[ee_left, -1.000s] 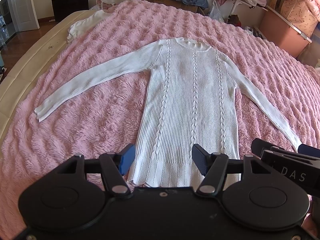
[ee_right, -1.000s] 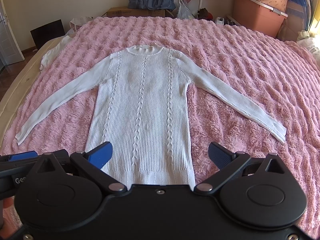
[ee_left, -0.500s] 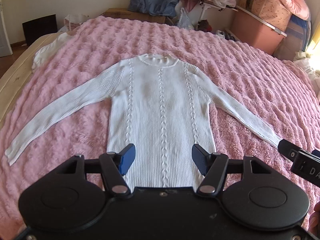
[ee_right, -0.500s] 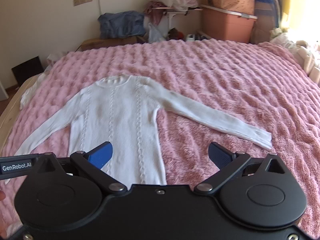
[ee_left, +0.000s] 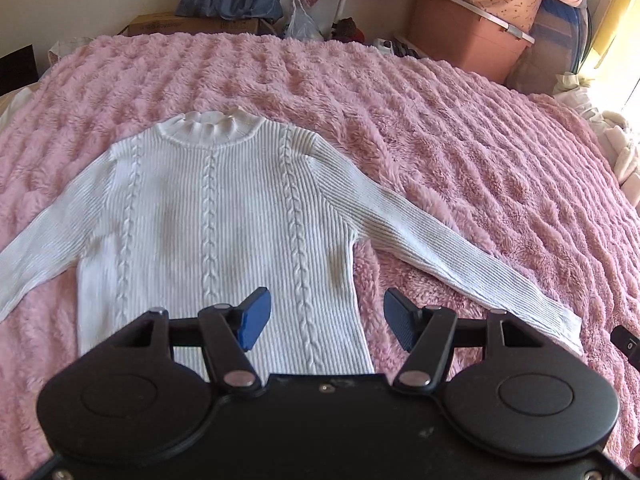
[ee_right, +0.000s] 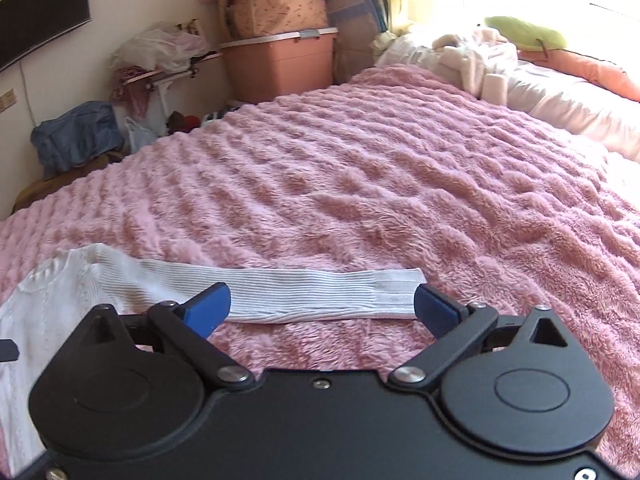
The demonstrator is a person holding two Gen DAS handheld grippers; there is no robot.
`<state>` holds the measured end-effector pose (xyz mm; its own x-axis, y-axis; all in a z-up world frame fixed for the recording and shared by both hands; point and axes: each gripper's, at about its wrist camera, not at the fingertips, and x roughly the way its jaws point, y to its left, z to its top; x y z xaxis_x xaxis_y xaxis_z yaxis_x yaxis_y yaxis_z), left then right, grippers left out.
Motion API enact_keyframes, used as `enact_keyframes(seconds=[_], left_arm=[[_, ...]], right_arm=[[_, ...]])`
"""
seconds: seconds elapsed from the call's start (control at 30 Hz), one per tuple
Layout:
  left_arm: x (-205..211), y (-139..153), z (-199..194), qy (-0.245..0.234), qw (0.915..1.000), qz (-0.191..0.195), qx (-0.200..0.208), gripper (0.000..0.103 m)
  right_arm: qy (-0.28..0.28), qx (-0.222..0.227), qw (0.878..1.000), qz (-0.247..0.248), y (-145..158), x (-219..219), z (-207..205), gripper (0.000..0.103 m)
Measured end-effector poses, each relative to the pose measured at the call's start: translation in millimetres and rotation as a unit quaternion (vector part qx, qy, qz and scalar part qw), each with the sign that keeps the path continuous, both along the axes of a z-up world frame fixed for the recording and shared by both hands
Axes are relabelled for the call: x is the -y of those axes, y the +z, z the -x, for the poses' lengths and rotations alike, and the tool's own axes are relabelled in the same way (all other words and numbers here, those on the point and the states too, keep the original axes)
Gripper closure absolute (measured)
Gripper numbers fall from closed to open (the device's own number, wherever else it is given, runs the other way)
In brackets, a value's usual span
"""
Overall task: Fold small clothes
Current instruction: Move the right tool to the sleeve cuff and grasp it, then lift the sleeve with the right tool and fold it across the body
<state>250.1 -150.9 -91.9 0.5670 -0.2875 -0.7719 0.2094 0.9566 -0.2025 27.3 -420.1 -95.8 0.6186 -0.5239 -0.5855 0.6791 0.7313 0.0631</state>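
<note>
Blue-padded right gripper (ee_right: 322, 306) wide open, empty, hovering over sleeve (ee_right: 320, 288) near cuff. Left gripper (ee_left: 326, 318) open, empty, above sweater (ee_left: 216, 216) body. Sweater flat mid-blanket (ee_left: 460, 120), unfolded; every fold left.

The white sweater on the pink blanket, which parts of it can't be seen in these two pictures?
- Hem of the white sweater: left wrist view, hidden behind the left claw and its black body.
- Left sleeve's cuff: left wrist view, cut off by the left edge.
- Sweater body: right wrist view, only a washed-out corner shows beside the right claw.
- Right sleeve: its near edge is partly covered by the claw's blue pads.
</note>
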Motion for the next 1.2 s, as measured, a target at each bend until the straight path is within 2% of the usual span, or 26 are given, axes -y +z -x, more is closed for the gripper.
enact_keyframes(seconds=[0.03,0.07,0.13,0.2,0.33,0.43,0.63,0.87,0.93,0.97,1.0,1.07,1.2], left_arm=[[5,-7,-9,-0.001,1.0,0.006,0.003,0.037],[9,-14,-19,-0.001,0.9999,0.014,0.006,0.037],[21,-29,-39,-0.004,0.9996,0.026,0.014,0.037],[36,-41,-57,-0.009,0.9994,0.028,0.019,0.037],[59,-61,-85,-0.023,0.9989,0.027,0.029,0.037],[74,-76,-102,-0.026,0.9992,0.016,0.027,0.037],[92,-99,-117,-0.028,0.9995,0.016,0.003,0.037],[111,-115,-125,-0.039,0.9992,-0.003,0.001,0.037],[113,-120,-127,-0.039,0.9992,-0.005,0.001,0.037],[114,-122,-128,-0.038,0.9993,-0.003,0.0,0.037],[115,-123,-129,-0.036,0.9994,-0.003,-0.001,0.037],[116,-126,-130,-0.034,0.9994,-0.003,-0.001,0.037],[119,-127,-128,-0.038,0.9992,-0.011,0.005,0.037]], right_arm=[[-0.003,0.003,1.0,0.0,-7,6,-3,0.012],[-0.007,0.004,1.0,-0.005,-16,15,-3,0.02],[-0.024,0.009,0.998,-0.049,-33,35,-6,0.027],[-0.044,0.019,0.993,-0.106,-50,52,-5,0.04],[-0.081,0.05,0.978,-0.188,-82,76,-3,0.049],[-0.096,0.068,0.969,-0.217,-97,89,-6,0.05],[-0.125,0.071,0.959,-0.243,-118,116,-22,0.05],[-0.151,0.105,0.946,-0.267,-134,137,-26,0.052],[-0.153,0.117,0.944,-0.268,-135,139,-25,0.057],[-0.153,0.123,0.943,-0.268,-135,141,-24,0.065],[-0.153,0.128,0.942,-0.269,-136,141,-23,0.077],[-0.152,0.139,0.94,-0.271,-136,143,-19,0.089],[-0.152,0.156,0.937,-0.272,-133,142,-14,0.094]])
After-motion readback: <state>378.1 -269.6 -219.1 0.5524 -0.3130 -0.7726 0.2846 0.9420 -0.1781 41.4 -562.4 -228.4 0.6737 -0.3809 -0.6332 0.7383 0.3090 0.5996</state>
